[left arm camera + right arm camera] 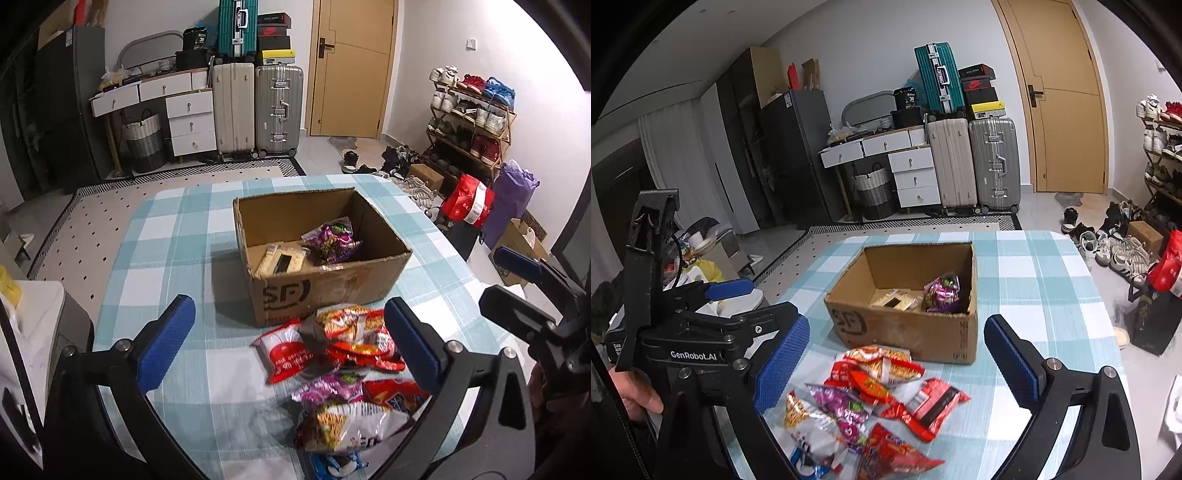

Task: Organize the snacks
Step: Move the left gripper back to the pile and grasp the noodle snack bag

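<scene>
Table: round-cornered top under a blue-and-white checked cloth (177, 236); it bears every task item.
Box: open brown corrugated cardboard box (332, 288) with black printed letters on its near wall, standing upright on the cloth, past the loose packets as both cameras see it.
Box contents: one purple foil snack packet (332, 240) against the right inner side; one pale flat packet with a dark label (280, 260) lying on the floor of the box, just left of the purple one.
Loose snack pile: crinkled foil packets (871, 406) lying on the cloth just in front of the box, overlapping one another. Colours: red, red-and-white, purple, silver with a noodle print, one blue-and-white at the near edge.
Left gripper: black frame with blue ribbed pads (291, 332), jaws spread wide, nothing between the pads, nothing gripped. It hangs above the near part of the pile; the right pad overlaps the red packets in the left wrist view, contact not discernible.
Right gripper: same build (897, 362), jaws spread wide, empty, over the pile, pointed toward the box.
Hand: fingers (639, 398) visible on the left gripper's handle in the right wrist view.
</scene>
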Motion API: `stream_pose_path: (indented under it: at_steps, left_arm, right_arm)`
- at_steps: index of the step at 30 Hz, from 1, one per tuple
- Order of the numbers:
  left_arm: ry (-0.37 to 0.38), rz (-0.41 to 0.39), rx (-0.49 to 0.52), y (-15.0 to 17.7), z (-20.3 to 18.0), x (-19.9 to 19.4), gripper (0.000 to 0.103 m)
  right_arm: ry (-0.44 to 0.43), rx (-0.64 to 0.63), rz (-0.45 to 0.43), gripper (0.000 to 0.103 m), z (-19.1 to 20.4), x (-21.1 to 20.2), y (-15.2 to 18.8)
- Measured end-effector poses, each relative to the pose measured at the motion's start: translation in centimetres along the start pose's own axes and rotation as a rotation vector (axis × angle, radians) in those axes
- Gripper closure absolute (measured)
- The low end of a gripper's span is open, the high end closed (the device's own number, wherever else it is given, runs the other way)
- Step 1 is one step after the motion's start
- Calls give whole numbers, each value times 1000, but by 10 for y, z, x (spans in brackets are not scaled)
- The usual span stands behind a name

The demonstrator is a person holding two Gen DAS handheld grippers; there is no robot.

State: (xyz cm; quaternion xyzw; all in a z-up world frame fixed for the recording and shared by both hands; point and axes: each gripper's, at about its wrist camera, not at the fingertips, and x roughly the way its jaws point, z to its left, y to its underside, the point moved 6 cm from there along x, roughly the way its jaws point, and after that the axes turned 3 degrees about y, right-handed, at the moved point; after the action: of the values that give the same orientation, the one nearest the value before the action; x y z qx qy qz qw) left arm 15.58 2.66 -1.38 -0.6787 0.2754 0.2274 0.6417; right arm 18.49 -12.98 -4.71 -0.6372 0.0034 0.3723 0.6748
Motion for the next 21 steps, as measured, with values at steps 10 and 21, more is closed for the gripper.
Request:
stream_pose_path:
  at_steps: [10,21]
  left_arm:
    - [32,21,-29,37,-3,-15,1]
    - [116,32,-22,86,-9,0,1]
  right_arm:
    - [4,25,9,3,1,-20,31]
    - [-7,52,48,3,-2,-26,60]
